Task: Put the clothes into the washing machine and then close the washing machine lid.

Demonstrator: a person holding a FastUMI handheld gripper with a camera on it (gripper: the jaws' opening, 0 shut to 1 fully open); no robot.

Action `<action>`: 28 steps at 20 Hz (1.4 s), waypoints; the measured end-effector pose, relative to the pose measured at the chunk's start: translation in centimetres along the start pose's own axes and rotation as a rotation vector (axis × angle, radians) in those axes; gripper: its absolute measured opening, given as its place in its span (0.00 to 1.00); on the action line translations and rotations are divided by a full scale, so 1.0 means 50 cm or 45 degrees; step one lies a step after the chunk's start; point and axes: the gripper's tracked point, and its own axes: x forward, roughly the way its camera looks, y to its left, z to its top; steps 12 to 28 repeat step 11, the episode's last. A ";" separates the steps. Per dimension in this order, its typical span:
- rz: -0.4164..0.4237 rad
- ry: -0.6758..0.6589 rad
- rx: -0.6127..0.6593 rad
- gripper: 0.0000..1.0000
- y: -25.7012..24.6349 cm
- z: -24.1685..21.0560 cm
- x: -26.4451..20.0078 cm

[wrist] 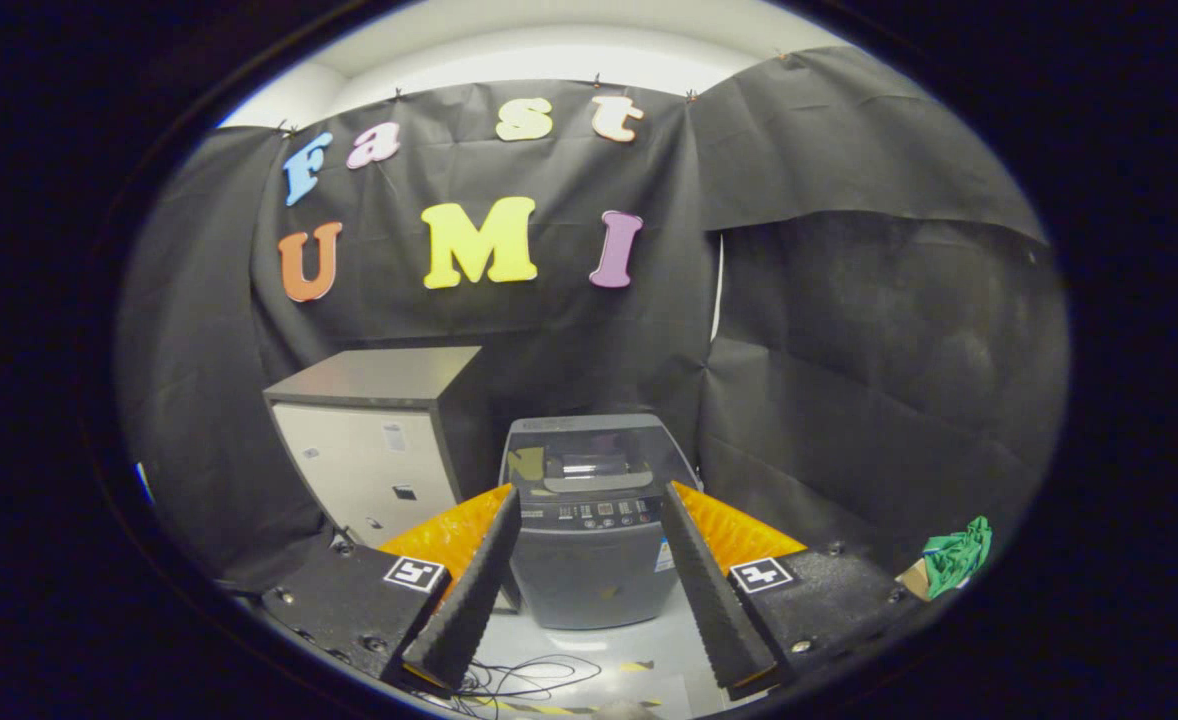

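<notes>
Hand-held gripper is held with fingers spread wide, nothing between them. Washer is seen on the floor just beyond the fingers, lid down. Grey cabinet stands left of it. Green clothes lie near right, well apart from the washer. Cables are strewn on the near floor.

Staged test booth: black cloth walls, washing machine, cabinet.

Dim booth, overhead light, fisheye-bent edges
</notes>
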 end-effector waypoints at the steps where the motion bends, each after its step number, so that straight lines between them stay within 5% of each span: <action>1: 0.017 0.004 -0.008 0.89 0.007 -0.010 -0.019; 11: 0.048 -0.029 -0.025 0.90 0.015 -0.054 -0.104; 28: 0.048 -0.029 -0.025 0.90 0.015 -0.054 -0.104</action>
